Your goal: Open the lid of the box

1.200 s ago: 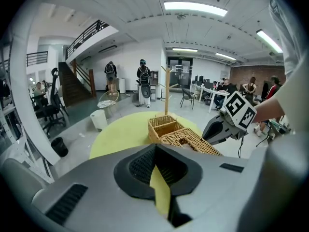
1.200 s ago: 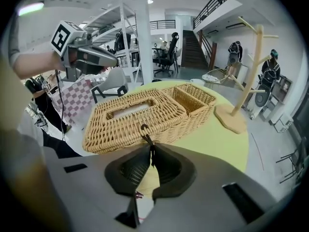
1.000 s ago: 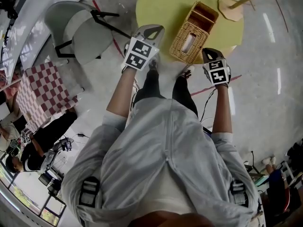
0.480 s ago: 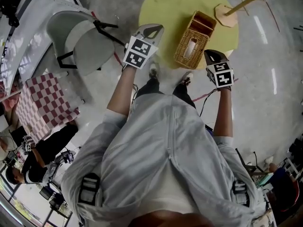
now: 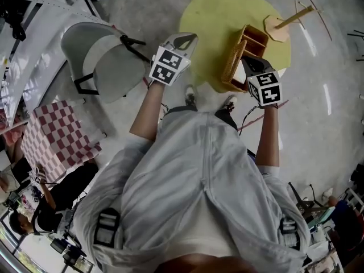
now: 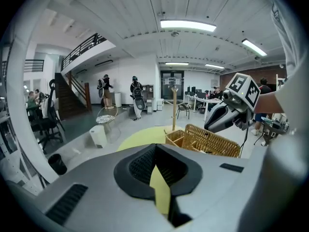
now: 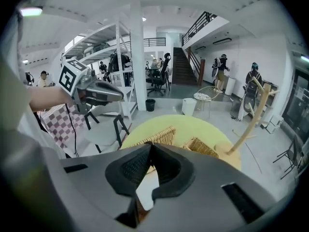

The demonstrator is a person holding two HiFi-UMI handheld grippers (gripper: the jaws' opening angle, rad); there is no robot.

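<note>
A grey chair (image 5: 108,56) stands at far left; the left gripper (image 5: 185,37) hangs at the left edge of the round yellow table (image 5: 210,16), jaws clenched together on nothing. On the table's right half sits the wicker box (image 5: 254,38), its lid (image 5: 232,67) tilted up along the box's left side. The right gripper (image 5: 248,62), jaws likewise pressed together with nothing pinched, has its tip against that lid, and a wooden stand (image 5: 277,27) sits just beyond the box

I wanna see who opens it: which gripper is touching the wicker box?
The right gripper: its tips are on the tan woven wicker box; the left gripper hangs apart from it.
</note>
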